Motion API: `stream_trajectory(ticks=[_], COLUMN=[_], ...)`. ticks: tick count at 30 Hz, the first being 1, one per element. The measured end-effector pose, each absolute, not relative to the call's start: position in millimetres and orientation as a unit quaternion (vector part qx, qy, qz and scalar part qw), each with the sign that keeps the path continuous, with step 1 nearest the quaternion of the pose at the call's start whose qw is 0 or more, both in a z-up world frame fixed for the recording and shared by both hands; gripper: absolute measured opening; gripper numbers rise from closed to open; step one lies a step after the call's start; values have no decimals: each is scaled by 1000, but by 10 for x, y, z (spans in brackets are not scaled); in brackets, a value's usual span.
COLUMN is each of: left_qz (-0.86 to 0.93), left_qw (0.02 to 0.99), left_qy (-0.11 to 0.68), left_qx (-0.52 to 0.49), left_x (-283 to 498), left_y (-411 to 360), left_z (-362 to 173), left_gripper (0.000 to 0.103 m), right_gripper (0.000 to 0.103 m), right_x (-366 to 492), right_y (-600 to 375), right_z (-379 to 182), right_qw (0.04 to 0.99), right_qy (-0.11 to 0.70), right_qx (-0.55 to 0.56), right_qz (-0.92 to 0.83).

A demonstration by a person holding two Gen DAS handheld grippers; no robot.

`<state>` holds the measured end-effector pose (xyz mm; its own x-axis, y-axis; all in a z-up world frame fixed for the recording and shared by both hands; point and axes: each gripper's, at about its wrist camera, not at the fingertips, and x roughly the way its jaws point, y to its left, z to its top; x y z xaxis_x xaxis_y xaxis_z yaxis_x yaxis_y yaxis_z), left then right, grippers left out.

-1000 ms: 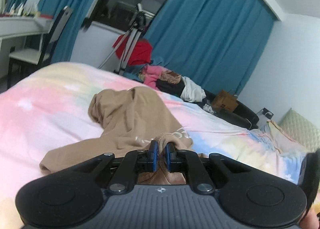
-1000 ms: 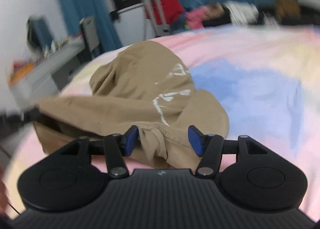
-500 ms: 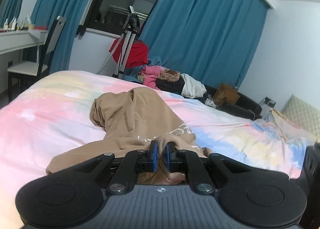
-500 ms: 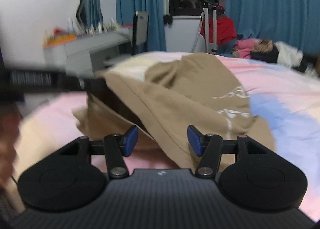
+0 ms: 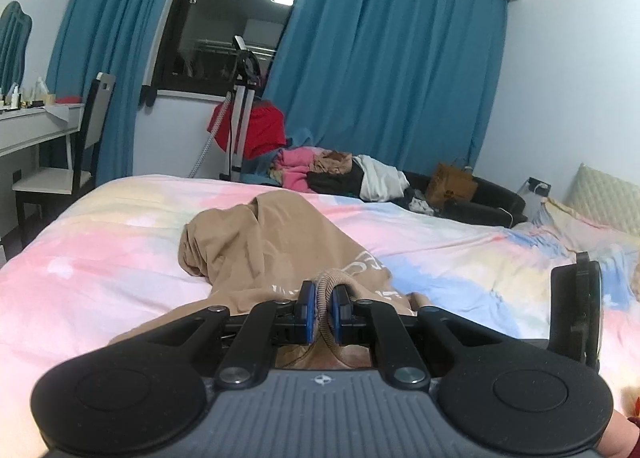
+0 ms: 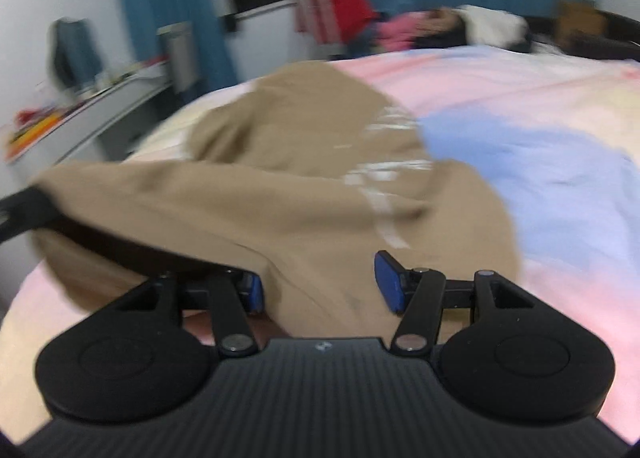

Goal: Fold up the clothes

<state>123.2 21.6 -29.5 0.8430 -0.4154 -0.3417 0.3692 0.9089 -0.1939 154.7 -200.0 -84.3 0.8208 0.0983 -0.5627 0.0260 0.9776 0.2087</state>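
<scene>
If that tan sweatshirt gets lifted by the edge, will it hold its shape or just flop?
Probably flop: the tan sweatshirt already slumps in soft folds on the bed. The ribbed hem pinched in the left gripper bends easily. It looks thick, so likely somewhat heavy and not slippery.

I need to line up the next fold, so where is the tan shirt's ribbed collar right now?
In the left wrist view, the ribbed collar is pinched in the left gripper, low and central, above the pastel bedspread.
</scene>
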Motion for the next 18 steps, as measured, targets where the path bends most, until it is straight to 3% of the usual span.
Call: stream_trajectory(ticks=[4,9,13,18], left_qz=[-203,-178,-146,-126], left_qw=[959,967,974,976], left_qy=[193,178,151,150], left_qx=[-45,-49,-81,-100], left_x=[1172,1116,1108,1147], left_y=[134,122,224,295], left_z=[-343,-367,-316,-320], left_gripper=[9,9,9,9], right_gripper=[59,56,56,53], right_x=[1397,1339,1368,1272], right_y=[-2057,-1960,-1913,-2270], right_z=[-801,-956,-952,-776], right_qw=[956,938,939,959], right_qy=[286,346,314,252], right_qx=[39,-17,-92,47], right_qz=[-53,-32,-107,-122])
